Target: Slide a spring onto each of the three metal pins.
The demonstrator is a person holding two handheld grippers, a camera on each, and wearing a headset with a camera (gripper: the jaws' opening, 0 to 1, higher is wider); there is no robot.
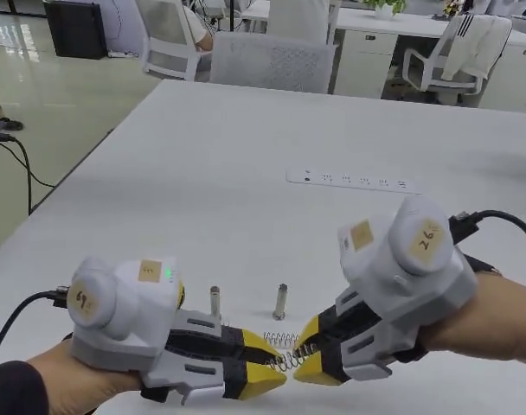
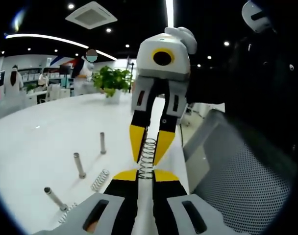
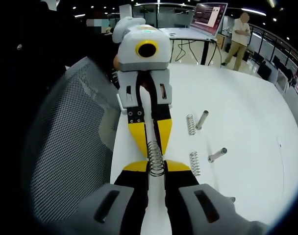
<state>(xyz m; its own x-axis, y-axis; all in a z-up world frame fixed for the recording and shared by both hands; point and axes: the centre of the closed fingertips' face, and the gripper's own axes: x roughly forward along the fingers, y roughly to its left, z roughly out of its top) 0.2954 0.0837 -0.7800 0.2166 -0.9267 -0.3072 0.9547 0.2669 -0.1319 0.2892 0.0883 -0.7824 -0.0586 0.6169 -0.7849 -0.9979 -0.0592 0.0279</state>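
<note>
One spring [image 1: 286, 358] hangs just above the white table [image 1: 246, 173], gripped at both ends. My left gripper [image 1: 274, 370] is shut on its near end and my right gripper [image 1: 300, 353] on the other, yellow tips facing each other. In the left gripper view my left gripper [image 2: 145, 175] pinches the spring [image 2: 147, 156] at its bottom end. The right gripper view has the right gripper [image 3: 156, 167] clamping the spring [image 3: 155, 156]. Two metal pins [image 1: 215, 300] [image 1: 280, 301] stand just beyond, with a loose spring [image 1: 281, 338] by them. Three pins [image 2: 79, 165] show in the left gripper view.
A white power strip [image 1: 354, 181] lies mid-table. Loose springs [image 3: 190, 124] [image 3: 194, 162] lie beside pins [image 3: 202, 119] [image 3: 216, 154]. A grey mesh chair [image 2: 237, 181] sits at the table's near edge. Office chairs [image 1: 272, 60] stand at the far end.
</note>
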